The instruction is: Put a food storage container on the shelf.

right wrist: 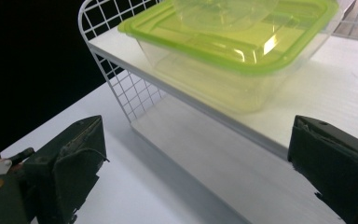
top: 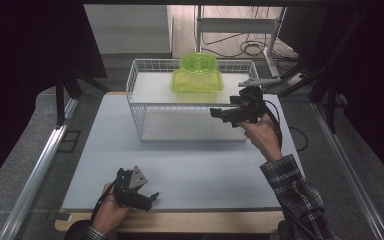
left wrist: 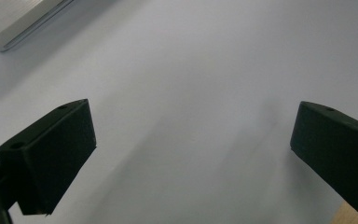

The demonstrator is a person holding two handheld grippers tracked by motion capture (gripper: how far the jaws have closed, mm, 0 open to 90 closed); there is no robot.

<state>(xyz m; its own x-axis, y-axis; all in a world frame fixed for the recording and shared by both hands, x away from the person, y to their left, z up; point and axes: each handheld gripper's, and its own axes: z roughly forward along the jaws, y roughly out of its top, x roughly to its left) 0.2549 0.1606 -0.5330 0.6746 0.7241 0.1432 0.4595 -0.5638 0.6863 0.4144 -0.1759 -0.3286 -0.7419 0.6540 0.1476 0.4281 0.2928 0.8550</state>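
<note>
- Two sets of fingers stand wide apart, empty: the right gripper (top: 219, 114) hangs beside the wire rack (top: 135, 85); the left gripper (top: 150, 199) rests low over the table (top: 190, 170).
- The green container (right wrist: 228, 51) sits on the rack's upper shelf, a round green bowl (top: 199, 62) on its lid.
- Likely step: approaching the container; next, line up with its rim.
- The container's far side is cut off.

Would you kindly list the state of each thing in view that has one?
Container: lidded, upright on the rack's upper shelf.
Bowl: resting on the container's lid.
Rack: upright on the table.
Left hand-held gripper: open, empty.
Right hand-held gripper: open, empty, beside the rack.
</note>
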